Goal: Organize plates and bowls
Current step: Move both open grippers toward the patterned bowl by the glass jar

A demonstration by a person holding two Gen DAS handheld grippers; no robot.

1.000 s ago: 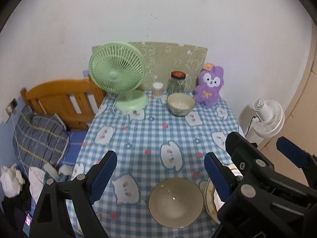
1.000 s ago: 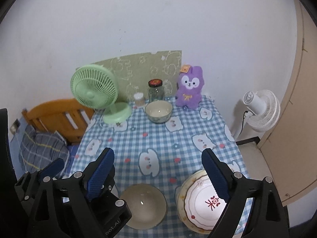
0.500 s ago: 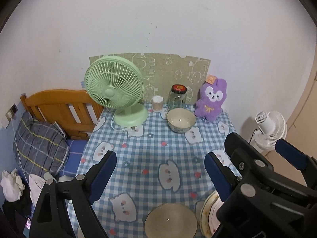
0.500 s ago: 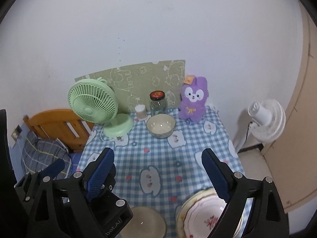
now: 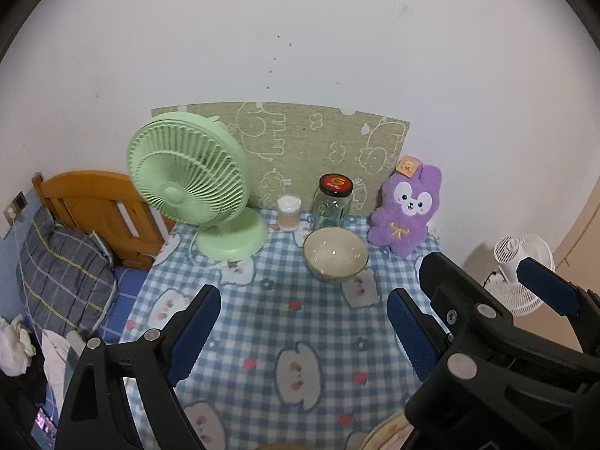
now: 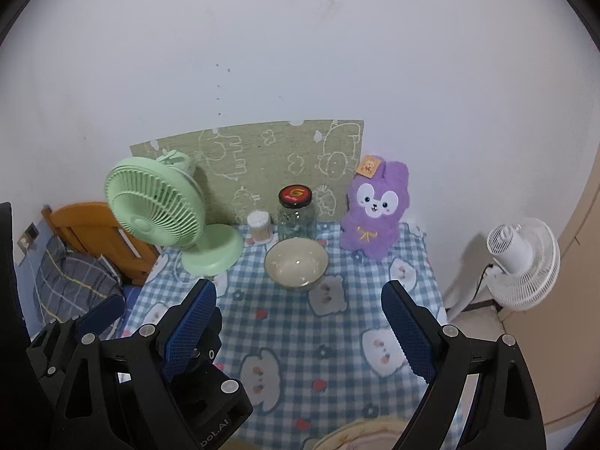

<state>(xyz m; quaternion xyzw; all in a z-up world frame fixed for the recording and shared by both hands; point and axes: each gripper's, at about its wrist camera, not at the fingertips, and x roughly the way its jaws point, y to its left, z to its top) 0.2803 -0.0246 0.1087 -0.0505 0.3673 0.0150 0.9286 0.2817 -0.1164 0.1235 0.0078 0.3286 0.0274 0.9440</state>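
Observation:
A cream bowl (image 5: 335,255) (image 6: 296,266) stands upright at the far end of the checked table (image 5: 285,322), in front of a jar. My left gripper (image 5: 303,332) hovers over the middle of the table, open, with nothing between its blue pads. My right gripper (image 6: 300,332) is level with it on its right, open and empty too. Only the rim of the stacked patterned plates (image 6: 360,435) (image 5: 390,431) shows at the bottom edge, below the right gripper. Of the near bowl (image 5: 277,446) a thin sliver shows at the bottom of the left wrist view.
Along the back wall stand a green desk fan (image 5: 187,187), a small cotton-swab tub (image 5: 288,212), a glass jar with a dark lid (image 5: 333,202) and a purple plush rabbit (image 5: 405,213). A wooden bed end (image 5: 97,206) is at the left, a white floor fan (image 6: 521,262) at the right.
Both grippers have moved forward over the table toward the far bowl. The near bowl and the plates have slid to the bottom edge of both views. Both stayed open.

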